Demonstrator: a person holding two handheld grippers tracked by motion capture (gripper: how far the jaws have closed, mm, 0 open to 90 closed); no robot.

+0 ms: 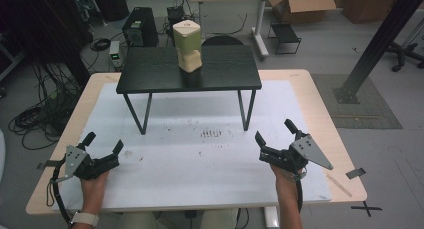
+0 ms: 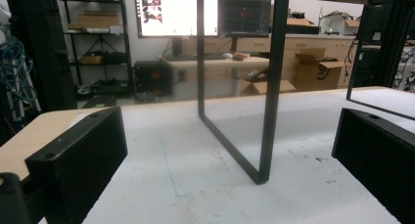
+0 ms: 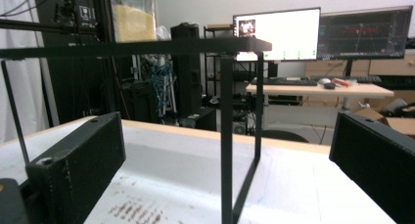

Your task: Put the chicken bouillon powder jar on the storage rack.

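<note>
High view: L gripper (image 1: 104,143) lower left of frame, jaws spread wide, nothing held. R gripper (image 1: 275,131) lower right, jaws wide apart, nothing held. Both rest on white mat (image 1: 190,159), well apart. Cream container (image 1: 187,45) upright, upper centre, on black stand (image 1: 150,71), far from both grippers. Stand legs on mat.

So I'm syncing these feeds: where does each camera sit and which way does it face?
High view: above the near edge, facing forward and down; both forearms, left gripper, right gripper.
Left gripper view: on the left gripper, low, facing the black stand.
Right gripper view: on the right gripper, likewise.
All views share the stand.
</note>
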